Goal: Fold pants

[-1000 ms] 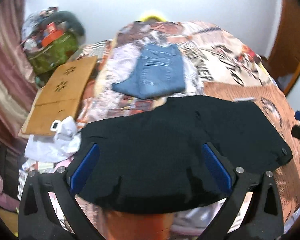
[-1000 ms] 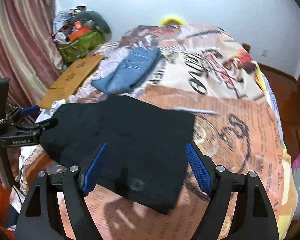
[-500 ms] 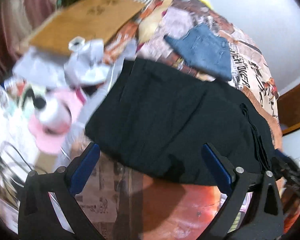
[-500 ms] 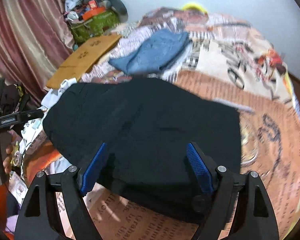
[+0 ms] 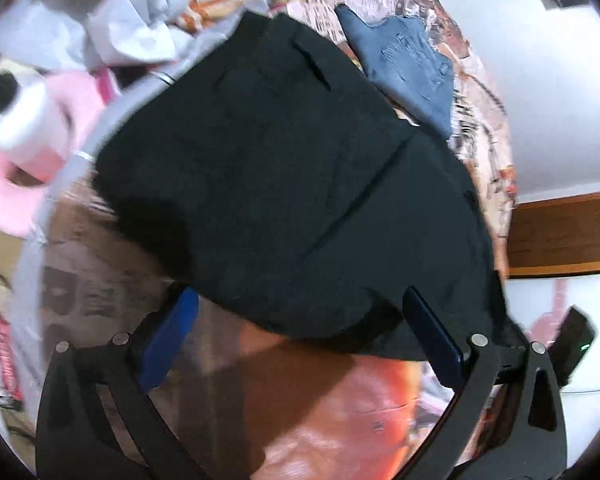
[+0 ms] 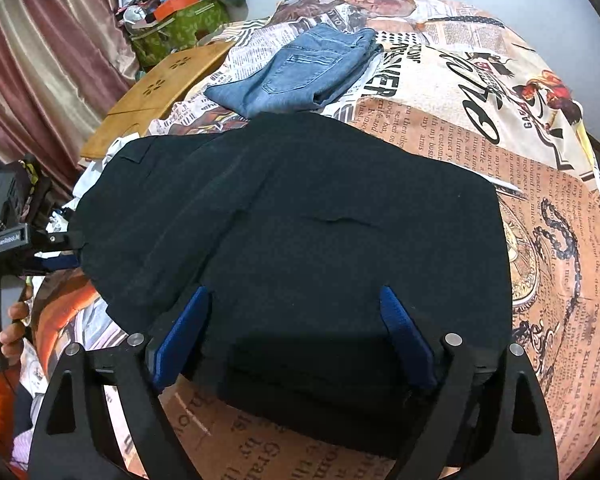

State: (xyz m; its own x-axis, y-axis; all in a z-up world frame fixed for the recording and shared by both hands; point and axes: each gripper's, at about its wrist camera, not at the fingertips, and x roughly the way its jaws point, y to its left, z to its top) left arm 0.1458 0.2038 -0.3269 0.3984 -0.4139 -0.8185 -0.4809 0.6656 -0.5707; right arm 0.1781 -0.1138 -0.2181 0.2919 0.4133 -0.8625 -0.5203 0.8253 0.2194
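Black pants (image 6: pixel 300 220) lie folded flat on the newspaper-print bedspread (image 6: pixel 540 200); they also fill the left wrist view (image 5: pixel 292 168). My right gripper (image 6: pixel 296 320) is open, its blue pads either side of the pants' near edge, just above the cloth. My left gripper (image 5: pixel 300 320) is open at the pants' other end, its fingers over the near hem. It also shows in the right wrist view (image 6: pixel 56 248) at the pants' left edge, held by a hand.
Folded blue jeans (image 6: pixel 300 72) lie on the bed behind the black pants. A wooden board (image 6: pixel 156 92), a green bag (image 6: pixel 176 28) and curtains are at the left. Grey and pink clothes (image 5: pixel 112 32) are heaped off the bed's side.
The left gripper has swung down and to the pants' left end, tilting its view. The right gripper has moved closer over the pants' near edge. The pants lie as before.
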